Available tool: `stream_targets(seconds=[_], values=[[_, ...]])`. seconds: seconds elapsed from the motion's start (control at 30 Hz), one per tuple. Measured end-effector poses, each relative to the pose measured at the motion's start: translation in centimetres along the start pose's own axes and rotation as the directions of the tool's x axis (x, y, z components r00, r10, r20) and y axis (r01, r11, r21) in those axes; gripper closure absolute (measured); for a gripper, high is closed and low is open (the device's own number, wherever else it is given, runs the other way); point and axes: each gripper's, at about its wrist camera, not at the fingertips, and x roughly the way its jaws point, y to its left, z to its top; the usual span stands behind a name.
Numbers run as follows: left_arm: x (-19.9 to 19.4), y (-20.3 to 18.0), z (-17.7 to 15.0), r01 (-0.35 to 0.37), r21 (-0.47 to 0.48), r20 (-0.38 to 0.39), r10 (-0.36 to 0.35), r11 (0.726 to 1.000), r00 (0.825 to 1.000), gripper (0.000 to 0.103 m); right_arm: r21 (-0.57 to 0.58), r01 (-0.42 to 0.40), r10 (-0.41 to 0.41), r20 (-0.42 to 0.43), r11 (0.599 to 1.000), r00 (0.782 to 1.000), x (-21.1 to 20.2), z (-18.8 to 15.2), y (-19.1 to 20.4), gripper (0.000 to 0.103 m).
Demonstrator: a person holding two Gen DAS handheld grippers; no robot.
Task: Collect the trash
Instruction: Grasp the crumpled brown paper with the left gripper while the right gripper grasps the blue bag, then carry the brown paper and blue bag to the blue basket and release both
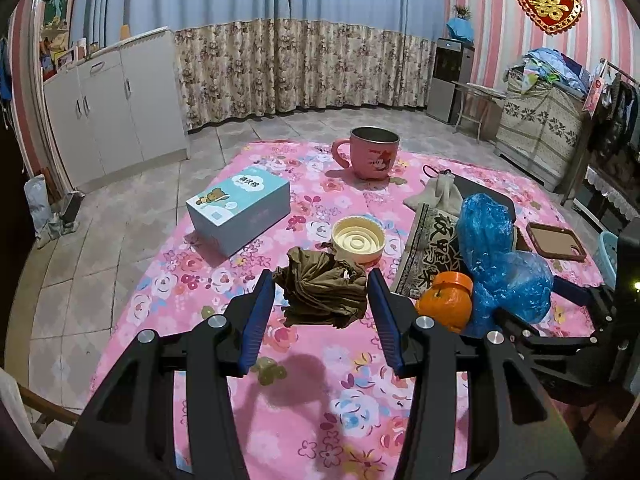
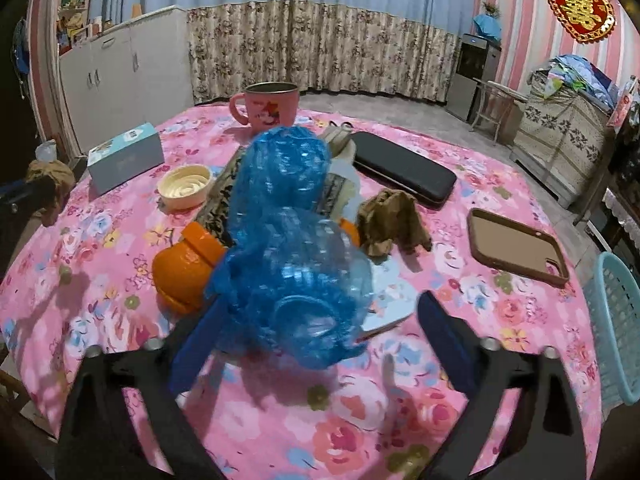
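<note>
My left gripper is open, its blue pads on either side of a crumpled brown paper wad that sits between them above the pink floral tablecloth. My right gripper is open, with a crumpled blue plastic bag between its fingers; whether the bag touches the pads I cannot tell. The bag also shows in the left wrist view. A second brown paper wad lies on the cloth ahead of the right gripper. The first wad shows at the far left in the right wrist view.
On the table: a pink mug, a light-blue box, a cream round lid, an orange jar, a printed packet, a black case, a brown phone case. A light-blue basket stands at the right edge.
</note>
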Motion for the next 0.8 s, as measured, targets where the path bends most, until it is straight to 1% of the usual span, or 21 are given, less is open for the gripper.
stream_targets(seconds=[0.03,0.07,0.1,0.13,0.2,0.23,0.27,0.37,0.5,0.57,0.7,0.8], values=[[0.1,0.0,0.1,-0.001,-0.001,-0.003,0.001,1.000,1.000,0.056,-0.008,-0.017,0.017,-0.002,1.000,1.000,0.1,0.1,0.2,0.032],[0.2,0.0,0.1,0.000,-0.002,-0.004,0.000,1.000,1.000,0.056,-0.014,-0.033,0.033,-0.004,0.999,0.999,0.2,0.1,0.4,0.045],[0.1,0.0,0.1,0.001,-0.002,-0.004,-0.001,1.000,1.000,0.056,-0.019,-0.048,0.047,-0.005,0.999,0.999,0.3,0.1,0.6,0.056],[0.2,0.0,0.0,0.000,-0.001,-0.004,0.000,1.000,1.000,0.056,-0.024,-0.063,0.063,-0.006,0.998,0.998,0.3,0.1,0.7,0.060],[0.2,0.0,0.0,-0.005,0.006,-0.002,0.005,1.000,1.000,0.056,-0.023,-0.092,0.092,-0.007,0.995,0.996,0.3,0.1,0.5,0.081],[0.3,-0.1,0.1,-0.007,0.009,-0.001,0.007,1.000,1.000,0.056,-0.018,-0.101,0.101,-0.004,0.995,0.995,0.1,0.1,0.3,0.083],[0.3,-0.2,0.1,-0.009,0.011,0.000,0.009,1.000,1.000,0.056,-0.014,-0.108,0.108,0.003,0.994,0.994,-0.1,0.2,0.0,0.088],[0.4,-0.6,0.1,-0.004,0.017,0.003,0.003,1.000,1.000,0.056,0.002,-0.117,0.116,0.035,0.993,0.993,-1.6,0.5,-1.1,0.091],[0.2,-1.7,0.4,0.002,0.038,0.013,-0.002,0.999,1.000,0.056,0.035,-0.130,0.126,0.084,0.991,0.988,-4.5,1.2,-3.5,0.092],[-0.2,-2.6,0.9,0.011,0.051,0.028,-0.012,0.999,1.000,0.056,0.046,-0.125,0.119,0.108,0.991,0.987,-5.9,1.5,-4.6,0.092],[-1.4,-4.8,1.8,0.043,0.085,0.053,-0.048,0.995,0.997,0.056,0.080,-0.103,0.090,0.147,0.992,0.985,-8.7,1.9,-7.4,0.092],[-2.1,-7.3,2.3,0.075,0.118,0.070,-0.084,0.990,0.994,0.056,0.128,-0.066,0.044,0.164,0.990,0.985,-10.6,1.7,-10.4,0.092]])
